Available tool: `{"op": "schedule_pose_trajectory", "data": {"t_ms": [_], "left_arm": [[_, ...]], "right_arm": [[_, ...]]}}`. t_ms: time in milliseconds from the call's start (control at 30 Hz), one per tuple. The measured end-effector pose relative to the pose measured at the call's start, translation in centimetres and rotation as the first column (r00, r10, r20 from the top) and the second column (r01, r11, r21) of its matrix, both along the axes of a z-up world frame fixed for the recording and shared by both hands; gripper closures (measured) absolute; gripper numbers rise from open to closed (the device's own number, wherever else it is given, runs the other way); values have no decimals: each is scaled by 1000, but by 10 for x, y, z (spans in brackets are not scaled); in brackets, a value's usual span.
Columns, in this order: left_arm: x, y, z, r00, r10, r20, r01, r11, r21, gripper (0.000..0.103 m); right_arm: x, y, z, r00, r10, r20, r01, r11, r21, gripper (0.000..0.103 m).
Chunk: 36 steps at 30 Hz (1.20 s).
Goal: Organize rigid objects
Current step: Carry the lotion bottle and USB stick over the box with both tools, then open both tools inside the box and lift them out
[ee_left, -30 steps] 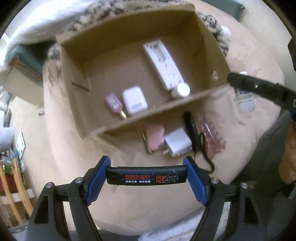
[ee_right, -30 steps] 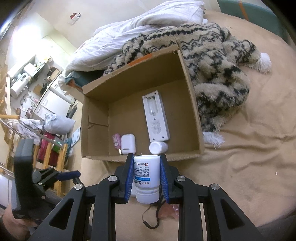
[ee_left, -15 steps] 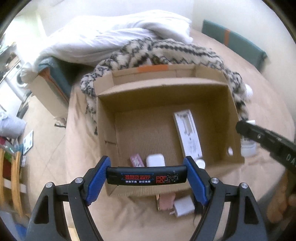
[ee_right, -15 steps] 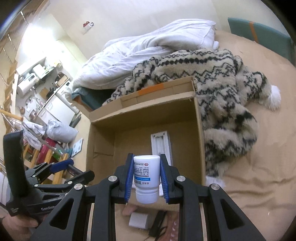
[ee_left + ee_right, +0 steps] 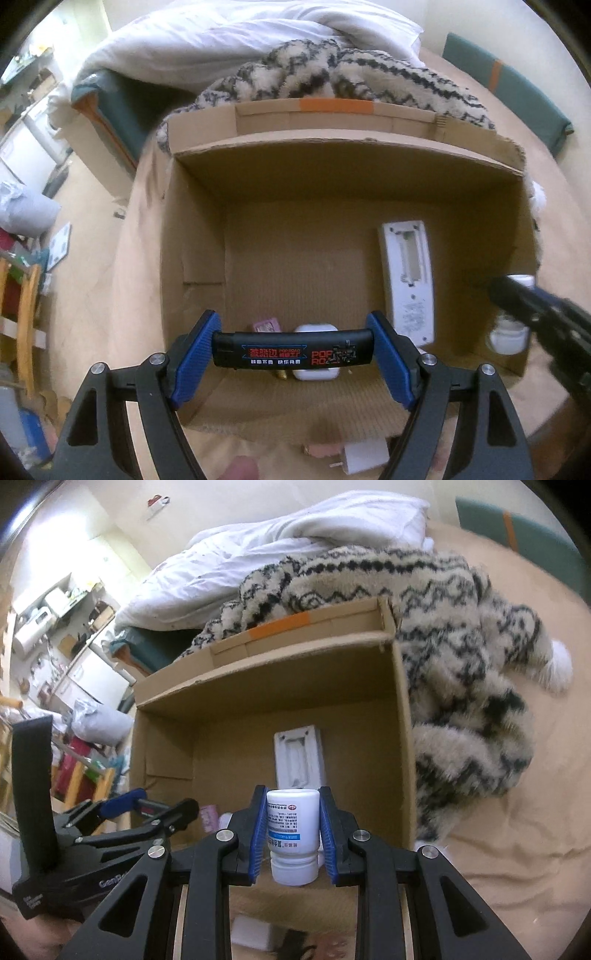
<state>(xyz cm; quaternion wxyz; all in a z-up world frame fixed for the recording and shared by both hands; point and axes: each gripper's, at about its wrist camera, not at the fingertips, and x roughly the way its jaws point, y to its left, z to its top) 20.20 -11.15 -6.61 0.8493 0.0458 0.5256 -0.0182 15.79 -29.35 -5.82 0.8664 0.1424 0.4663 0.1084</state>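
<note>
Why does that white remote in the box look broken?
The white remote lies face down in the cardboard box with its battery cover missing, so the empty compartment shows. Nothing looks spilled.

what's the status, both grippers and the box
Left gripper jaws clamped endwise on a black lighter. Right gripper jaws clamped on a white pill bottle. Both at the cardboard box; white remote and white earbud case already inside. Drop space clear.

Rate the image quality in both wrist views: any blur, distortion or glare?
Left wrist: strong fisheye bending of the cardboard box, black lighter sharp, right gripper blurred at the edge. Right wrist: white bottle crisp, white duvet somewhat overexposed, corners vignetted.
</note>
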Motion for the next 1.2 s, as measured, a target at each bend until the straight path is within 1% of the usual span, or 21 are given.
{"op": "schedule_pose_trajectory", "data": {"t_ms": [67, 167, 200, 267, 300, 400, 500, 533, 700, 767, 833, 900, 967, 1033, 1067, 1100, 1133, 1167, 1200], "left_arm": [[3, 0, -2, 1000, 23, 5, -23, 1000, 7, 25], [8, 3, -6, 998, 67, -9, -67, 998, -17, 25], [10, 2, -7, 997, 78, -8, -79, 997, -18, 25], [14, 0, -7, 996, 89, 3, -89, 996, -17, 25], [16, -2, -8, 996, 94, 6, -94, 996, -9, 25], [21, -2, -11, 991, 133, 2, -133, 991, 1, 25], [22, -4, -13, 989, 148, 1, -148, 988, 34, 25], [22, -5, -14, 988, 154, 1, -154, 987, 40, 25], [25, -7, -14, 983, 181, -10, -180, 982, 47, 25], [27, -6, -15, 979, 202, -12, -201, 979, 41, 25], [28, -6, -16, 977, 213, -14, -212, 976, 48, 25], [27, -4, -17, 974, 224, -14, -223, 973, 60, 24], [26, -1, -18, 972, 235, -15, -234, 970, 64, 25], [25, 2, -18, 969, 247, -23, -245, 968, 48, 24], [25, 2, -18, 968, 249, -27, -248, 968, 42, 22], [26, 4, -17, 965, 259, -33, -258, 965, 36, 13], [26, 5, -16, 963, 266, -33, -265, 964, 26, 9], [26, 7, -14, 960, 277, -34, -277, 961, 1, 4], [27, 8, -13, 958, 285, -33, -285, 958, -3, 3]], "right_arm": [[2, -2, -1, 1000, -2, -4, 2, 1000, -3, 75], [4, -5, -6, 999, -9, -35, 9, 1000, 12, 75], [5, -6, -8, 999, -10, -40, 11, 1000, 26, 75], [7, -10, -11, 998, -10, -55, 16, 994, 106, 75], [7, -12, -12, 998, -15, -58, 22, 992, 126, 75], [4, -9, -12, 998, -21, -57, 26, 996, 81, 75], [2, -5, -17, 996, -27, -80, 28, 1000, 7, 75], [2, -5, -18, 996, -34, -85, 34, 999, -5, 75], [4, -15, -24, 992, -53, -114, 58, 997, 41, 75], [6, -18, -26, 990, -58, -126, 64, 997, 45, 75], [5, -22, -28, 988, -67, -143, 76, 995, 62, 75], [3, -22, -26, 988, -65, -139, 76, 994, 80, 75], [3, -19, -23, 991, -59, -124, 66, 996, 55, 75], [3, -13, -20, 992, -49, -113, 53, 998, 31, 75], [3, -11, -19, 993, -44, -108, 47, 999, 24, 75], [3, -9, -17, 994, -39, -104, 41, 999, 17, 75], [4, -8, -16, 994, -37, -101, 38, 999, 10, 71], [3, -8, -14, 995, -36, -95, 37, 999, 8, 65], [2, -8, -12, 996, -35, -83, 37, 999, 20, 39]]}}
